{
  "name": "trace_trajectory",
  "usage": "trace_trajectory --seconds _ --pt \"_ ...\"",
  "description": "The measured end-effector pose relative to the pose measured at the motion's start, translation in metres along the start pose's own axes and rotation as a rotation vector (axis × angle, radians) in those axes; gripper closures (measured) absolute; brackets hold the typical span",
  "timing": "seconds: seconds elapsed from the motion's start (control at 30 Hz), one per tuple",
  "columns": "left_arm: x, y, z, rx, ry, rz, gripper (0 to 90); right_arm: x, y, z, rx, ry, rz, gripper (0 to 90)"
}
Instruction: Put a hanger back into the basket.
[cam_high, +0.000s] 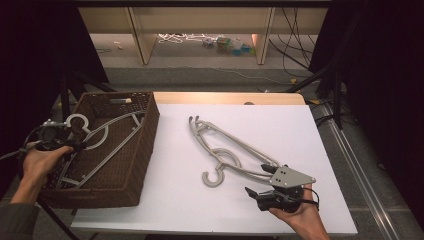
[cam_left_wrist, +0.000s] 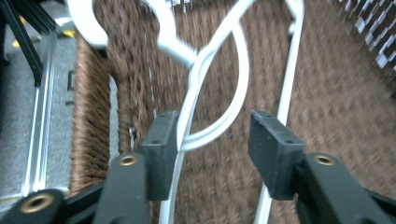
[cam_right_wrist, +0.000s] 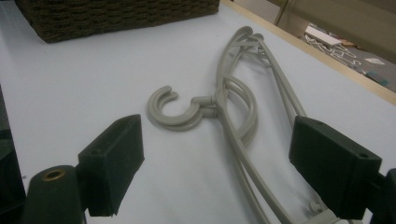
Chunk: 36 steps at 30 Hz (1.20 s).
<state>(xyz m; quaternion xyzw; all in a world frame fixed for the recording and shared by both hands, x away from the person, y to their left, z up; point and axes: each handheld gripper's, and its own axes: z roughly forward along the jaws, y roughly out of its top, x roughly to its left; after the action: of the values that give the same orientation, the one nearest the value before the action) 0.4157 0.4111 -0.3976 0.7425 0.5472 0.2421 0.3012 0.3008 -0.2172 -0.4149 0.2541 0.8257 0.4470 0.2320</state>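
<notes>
High view: a hanger (cam_high: 97, 145) lies slanted in the basket (cam_high: 145, 145), hook toward the left gripper (cam_high: 75, 142), whose open jaws sit around its wire. More hangers (cam_high: 227, 150) lie slanted on the table (cam_high: 175, 200) by the wide-open, empty right gripper (cam_high: 260, 182).

Your white flat tabletop (cam_high: 300, 130) carries a dark brown woven wicker basket (cam_high: 145, 150) at left and grey plastic hangers (cam_high: 225, 150) mid-table.

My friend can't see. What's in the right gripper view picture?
Grey plastic hangers lie stacked on a white table, hooks curling left. The open hand-held gripper points at them, one black jaw on each side. A brown woven basket sits at the back.
</notes>
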Motion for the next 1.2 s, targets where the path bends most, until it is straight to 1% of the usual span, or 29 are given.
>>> trace_trajectory --seconds 0.03,0.07,0.1,0.13,0.17,0.2,0.23,0.27,0.33,0.37,0.4,0.43,0.47,0.53,0.57,0.63,0.67,0.7,0.73,0.77,0.8,0.83,0.9,0.93,0.97,1.03,1.07,1.13,1.2 --pt "-0.005 0.001 -0.005 -0.013 -0.012 -0.044 46.9 0.0 0.0 0.0 -0.002 0.0 0.002 18.7" --pt "-0.006 0.003 -0.008 -0.042 -0.039 -0.031 44.8 0.0 0.0 -0.001 0.004 0.004 0.003 18.7" --pt "-0.013 0.004 -0.013 -0.058 -0.043 -0.063 43.0 0.0 0.0 -0.001 0.004 0.004 0.003 18.7" --pt "-0.02 0.005 -0.019 -0.068 -0.045 -0.079 41.3 0.0 0.0 0.0 -0.001 -0.001 0.002 18.7" --pt "-0.026 0.006 -0.024 -0.082 -0.059 -0.076 39.7 0.0 0.0 0.0 0.001 -0.003 0.002 18.7" --pt "-0.034 0.008 -0.03 -0.113 -0.083 -0.071 38.1 0.0 0.0 0.001 0.002 -0.004 0.003 18.7" --pt "-0.039 0.009 -0.035 -0.134 -0.104 -0.085 36.4 0.0 0.0 0.001 0.0 -0.003 0.005 18.7" --pt "-0.047 0.01 -0.041 -0.165 -0.147 -0.101 35.5 0.0 -0.001 0.001 0.001 -0.004 0.007 18.7" --pt "-0.061 0.011 -0.051 -0.215 -0.206 -0.131 30.4 -0.001 -0.001 0.0 0.006 -0.001 0.008 18.7" --pt "-0.067 0.011 -0.054 -0.229 -0.228 -0.129 29.9 0.0 -0.001 0.001 0.007 -0.002 0.007 18.7" --pt "-0.077 0.012 -0.059 -0.248 -0.25 -0.108 30.4 0.0 -0.001 0.001 0.008 -0.003 0.007 18.7" --pt "-0.084 0.012 -0.062 -0.254 -0.258 -0.11 29.8 0.0 -0.002 0.002 0.0 -0.01 0.009 18.7" --pt "-0.092 0.012 -0.064 -0.269 -0.279 -0.094 29.3 0.0 -0.002 0.002 -0.001 -0.012 0.012 18.7" --pt "-0.106 0.014 -0.066 -0.308 -0.338 -0.063 27.9 -0.001 -0.002 0.002 -0.001 -0.009 0.013 18.7" --pt "-0.114 0.014 -0.067 -0.32 -0.358 -0.074 26.8 -0.002 -0.002 0.002 0.003 -0.009 0.017 18.6" --pt "-0.129 0.013 -0.07 -0.325 -0.372 -0.036 25.8 -0.002 -0.003 0.001 -0.001 -0.011 0.021 18.4" --pt "-0.136 0.014 -0.069 -0.359 -0.407 0.008 25.0 -0.003 -0.003 0.001 -0.005 -0.011 0.022 18.4" --pt "-0.143 0.013 -0.069 -0.374 -0.431 -0.017 24.8 -0.003 -0.003 0.001 -0.009 -0.012 0.026 18.4" --pt "-0.154 0.011 -0.07 -0.39 -0.462 -0.055 24.5 -0.003 -0.003 0.001 -0.012 -0.012 0.03 18.3" --pt "-0.163 0.007 -0.071 -0.36 -0.481 -0.093 23.7 -0.003 -0.004 0.002 -0.016 -0.012 0.033 18.2" --pt "-0.17 0.006 -0.069 -0.354 -0.492 -0.084 22.3 -0.004 -0.005 0.002 -0.021 -0.012 0.036 18.0" --pt "-0.178 0.004 -0.066 -0.379 -0.507 -0.088 21.1 -0.004 -0.005 0.002 -0.018 -0.009 0.05 18.0" --pt "-0.189 -0.001 -0.061 -0.385 -0.532 -0.082 20.2 -0.006 -0.007 0.003 -0.041 -0.02 0.049 17.8" --pt "-0.194 -0.003 -0.058 -0.379 -0.538 -0.071 19.4 -0.006 -0.008 0.002 -0.04 -0.018 0.059 17.6" --pt "-0.198 -0.006 -0.055 -0.388 -0.551 -0.078 18.5 -0.006 -0.008 0.002 -0.045 -0.011 0.075 17.5" --pt "-0.206 -0.011 -0.049 -0.405 -0.559 -0.074 18.1 -0.007 -0.009 0.003 -0.061 -0.008 0.08 17.4" --pt "-0.208 -0.012 -0.047 -0.413 -0.56 -0.06 18.0 -0.007 -0.009 0.002 -0.059 -0.012 0.087 17.4" --pt "-0.214 -0.014 -0.043 -0.429 -0.58 -0.039 17.8 -0.009 -0.009 0.003 -0.069 -0.014 0.09 16.7" --pt "-0.219 -0.016 -0.039 -0.454 -0.58 -0.024 17.7 -0.008 -0.01 0.004 -0.067 -0.007 0.099 16.1"
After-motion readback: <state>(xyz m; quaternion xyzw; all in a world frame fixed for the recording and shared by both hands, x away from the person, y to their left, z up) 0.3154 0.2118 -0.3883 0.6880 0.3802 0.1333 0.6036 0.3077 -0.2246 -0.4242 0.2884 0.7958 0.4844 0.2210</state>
